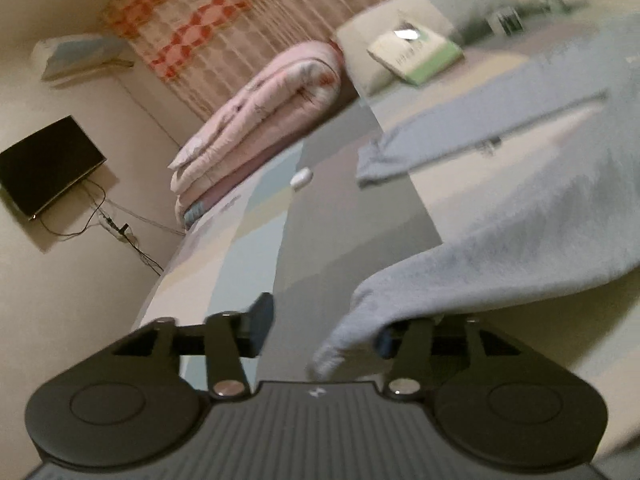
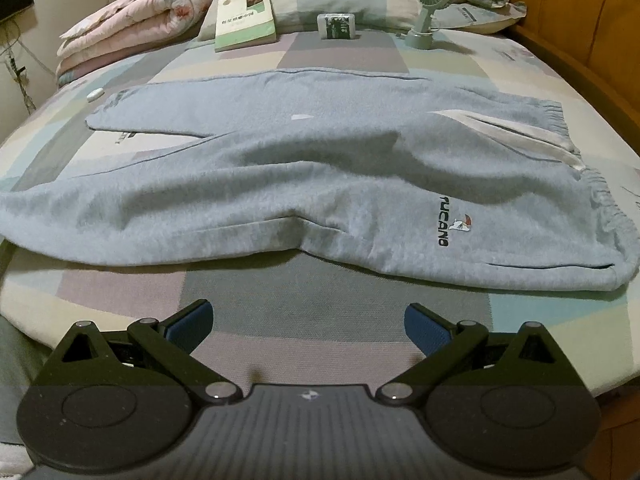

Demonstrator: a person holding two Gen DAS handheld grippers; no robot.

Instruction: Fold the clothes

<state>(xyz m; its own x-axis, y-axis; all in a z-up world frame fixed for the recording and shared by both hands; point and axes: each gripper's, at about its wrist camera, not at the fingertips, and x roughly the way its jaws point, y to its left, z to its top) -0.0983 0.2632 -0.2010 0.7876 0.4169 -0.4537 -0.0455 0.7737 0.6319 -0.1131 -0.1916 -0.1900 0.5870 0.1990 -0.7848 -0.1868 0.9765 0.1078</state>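
Two grippers, one garment. Left wrist view, blurred and tilted: left gripper [image 1: 320, 328] has its jaws wide apart. One trouser cuff [image 1: 360, 328] drapes over the right-hand finger and hides its pad; the other pad [image 1: 260, 322] is bare. Cloth lies on the finger, not pinched between the two, so no grip as judged here. The cuff end probably sits there because the leg hangs past the near edge of the bed [image 1: 304, 240]. The second leg [image 1: 460, 140] stretches across the sheet toward the quilt [image 1: 260, 120] at the far edge. A book [image 1: 416, 54] rests on a pillow [image 1: 360, 48] near the head end.

Right wrist view, sharp: right gripper [image 2: 308, 328] is fully open, holding nothing, poised over bare sheet at the near edge, just short of the trousers [image 2: 320, 168]. These lie crosswise mid-bed, waistband [image 2: 600, 208] toward the right edge, legs running left, the near leg rumpled. Laid out this way, likely for a lengthwise fold, leg over leg. Fan [image 2: 424, 8] and a small box [image 2: 338, 26] stand by the pillows, well apart from the cloth.
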